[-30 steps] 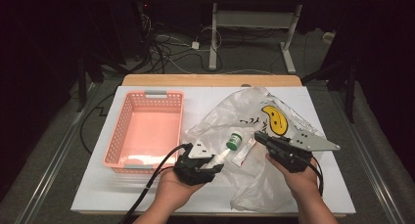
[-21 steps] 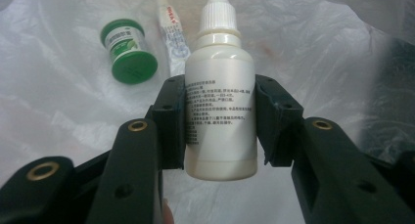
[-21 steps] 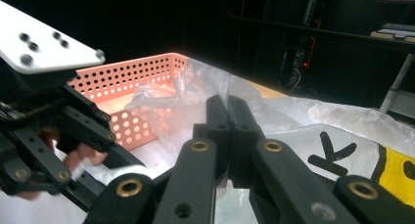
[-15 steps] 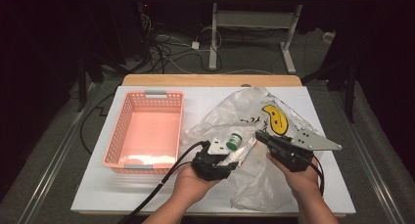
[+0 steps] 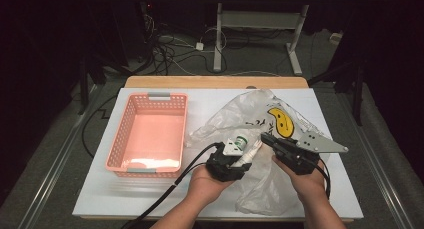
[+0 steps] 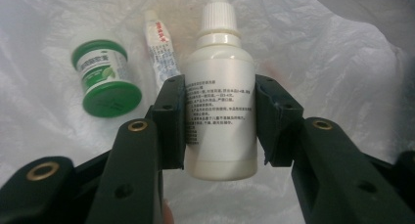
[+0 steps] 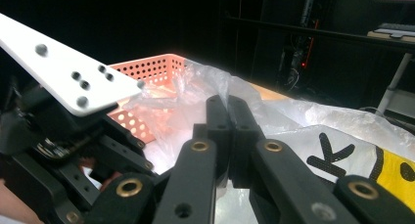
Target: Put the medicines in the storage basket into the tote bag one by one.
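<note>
Bottle (image 6: 221,92) white, upright between left gripper (image 6: 220,119) fingers, pads pressed on both sides, cap pointing away from hand. Held over plastic bag (image 5: 260,124) at near centre of bench (image 5: 100,199). Green-lidded jar (image 6: 105,79) and small tube (image 6: 159,50) lie on bag just beyond bottle. Right gripper (image 5: 267,139) fingers closed, seemingly pinching bag film, right of bottle. Pink basket (image 5: 150,134) empty, left of left gripper, near rim closest; likely drop spot. Left hand nearer basket; open bench between.
</note>
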Available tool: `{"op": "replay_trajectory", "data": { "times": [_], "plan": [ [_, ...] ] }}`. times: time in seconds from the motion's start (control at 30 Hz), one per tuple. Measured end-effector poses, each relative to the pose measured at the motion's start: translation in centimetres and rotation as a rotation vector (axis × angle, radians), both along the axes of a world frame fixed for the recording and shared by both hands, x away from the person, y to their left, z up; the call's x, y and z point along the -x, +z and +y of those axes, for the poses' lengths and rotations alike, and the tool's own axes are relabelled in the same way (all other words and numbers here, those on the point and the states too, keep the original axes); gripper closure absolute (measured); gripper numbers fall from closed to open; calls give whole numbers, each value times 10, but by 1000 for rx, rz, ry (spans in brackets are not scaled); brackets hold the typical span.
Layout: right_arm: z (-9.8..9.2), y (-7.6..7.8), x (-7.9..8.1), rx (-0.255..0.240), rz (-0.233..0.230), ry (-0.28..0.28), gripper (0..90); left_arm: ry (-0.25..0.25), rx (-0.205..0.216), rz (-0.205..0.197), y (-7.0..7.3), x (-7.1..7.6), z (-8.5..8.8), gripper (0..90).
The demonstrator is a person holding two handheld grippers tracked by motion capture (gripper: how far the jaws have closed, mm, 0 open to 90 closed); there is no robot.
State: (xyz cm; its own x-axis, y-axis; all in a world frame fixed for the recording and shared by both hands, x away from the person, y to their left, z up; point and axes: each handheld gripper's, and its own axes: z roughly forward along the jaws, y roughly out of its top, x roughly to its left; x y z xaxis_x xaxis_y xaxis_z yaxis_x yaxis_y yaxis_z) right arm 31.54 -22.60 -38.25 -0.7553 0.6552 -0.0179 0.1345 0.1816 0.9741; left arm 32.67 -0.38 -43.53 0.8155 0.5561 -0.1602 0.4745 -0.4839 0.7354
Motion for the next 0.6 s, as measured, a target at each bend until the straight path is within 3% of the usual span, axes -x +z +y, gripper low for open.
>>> {"op": "replay_trajectory", "data": {
  "times": [0.47, 0.6],
  "plan": [
    [-5, 0, 0, -8, 3, -2, 900, 30, -11, 2, -16, -16, -24, 578],
    [-6, -1, -1, -6, 0, -3, 900, 26, -1, 30, -27, -26, -40, 577]
  ]
}}
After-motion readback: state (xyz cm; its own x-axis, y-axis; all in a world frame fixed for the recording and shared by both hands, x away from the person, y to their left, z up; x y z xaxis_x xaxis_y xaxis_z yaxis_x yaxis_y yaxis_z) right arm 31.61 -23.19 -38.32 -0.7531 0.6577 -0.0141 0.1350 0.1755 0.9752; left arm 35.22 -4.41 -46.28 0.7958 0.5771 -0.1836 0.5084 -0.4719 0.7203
